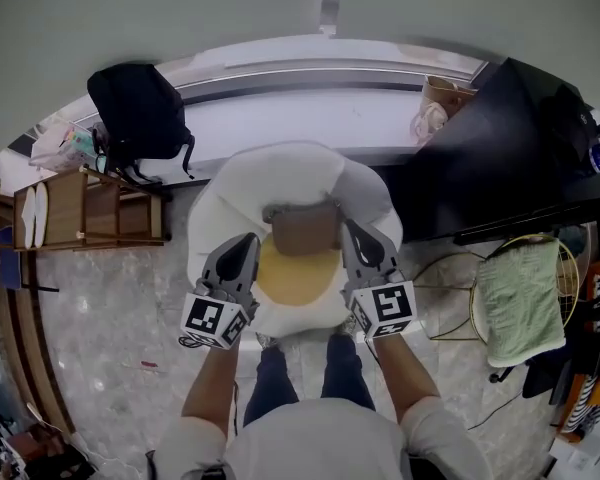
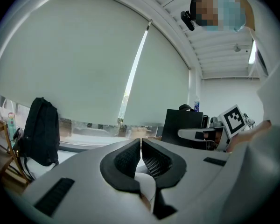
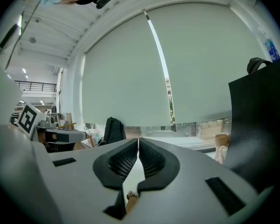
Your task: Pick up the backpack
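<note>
The pale, marbled floor (image 1: 110,338) runs up to a long white window ledge (image 1: 310,118). Near the ledge's left end a black backpack (image 1: 135,108) stands upright against the blind, its straps hanging over the front edge. Just left of it lies a pale bag (image 1: 60,146). At the ledge's right end sits a brown paper bag (image 1: 442,96). On the floor below the left end stands a low wooden rack (image 1: 90,208). At the floor's right side is a wire-framed stand with a green towel (image 1: 520,303) draped over it, thin cables (image 1: 435,268) trailing beside.
</note>
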`<state>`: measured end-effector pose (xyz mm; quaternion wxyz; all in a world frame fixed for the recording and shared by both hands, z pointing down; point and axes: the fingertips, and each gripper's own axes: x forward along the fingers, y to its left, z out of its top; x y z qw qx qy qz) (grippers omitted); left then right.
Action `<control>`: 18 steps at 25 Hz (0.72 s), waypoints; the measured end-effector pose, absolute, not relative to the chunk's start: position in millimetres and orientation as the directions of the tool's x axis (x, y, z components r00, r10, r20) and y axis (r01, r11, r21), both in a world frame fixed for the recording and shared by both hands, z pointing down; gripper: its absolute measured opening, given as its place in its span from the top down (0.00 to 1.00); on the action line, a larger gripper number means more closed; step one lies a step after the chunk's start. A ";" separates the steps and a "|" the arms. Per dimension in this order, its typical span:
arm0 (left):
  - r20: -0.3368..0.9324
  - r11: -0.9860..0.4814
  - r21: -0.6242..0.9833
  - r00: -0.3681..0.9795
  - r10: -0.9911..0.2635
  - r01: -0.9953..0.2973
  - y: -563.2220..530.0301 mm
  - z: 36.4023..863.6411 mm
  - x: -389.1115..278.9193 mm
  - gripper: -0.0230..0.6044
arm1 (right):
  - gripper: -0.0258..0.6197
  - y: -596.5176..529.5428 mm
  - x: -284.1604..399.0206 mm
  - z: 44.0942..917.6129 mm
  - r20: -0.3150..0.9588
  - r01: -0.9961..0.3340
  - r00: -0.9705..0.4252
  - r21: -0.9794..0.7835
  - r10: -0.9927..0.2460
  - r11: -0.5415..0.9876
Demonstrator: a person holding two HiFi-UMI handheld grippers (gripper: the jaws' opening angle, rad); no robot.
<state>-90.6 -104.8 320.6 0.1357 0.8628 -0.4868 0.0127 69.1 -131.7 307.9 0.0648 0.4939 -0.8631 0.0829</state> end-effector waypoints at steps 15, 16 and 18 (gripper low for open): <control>0.186 -0.460 0.217 0.499 -0.846 -0.861 -131.1 380.5 -94.6 0.90 | 0.91 -154.9 67.1 372.1 0.251 -0.858 -0.512 -0.094 -0.822 0.505; 0.192 -0.456 0.217 0.495 -0.847 -0.863 -132.5 386.0 -95.3 0.90 | 0.91 -156.5 66.9 376.8 0.253 -0.857 -0.513 -0.094 -0.820 0.507; 0.203 -0.446 0.219 0.487 -0.849 -0.868 -135.6 396.2 -96.2 0.90 | 0.91 -160.2 66.8 386.5 0.258 -0.856 -0.515 -0.095 -0.818 0.509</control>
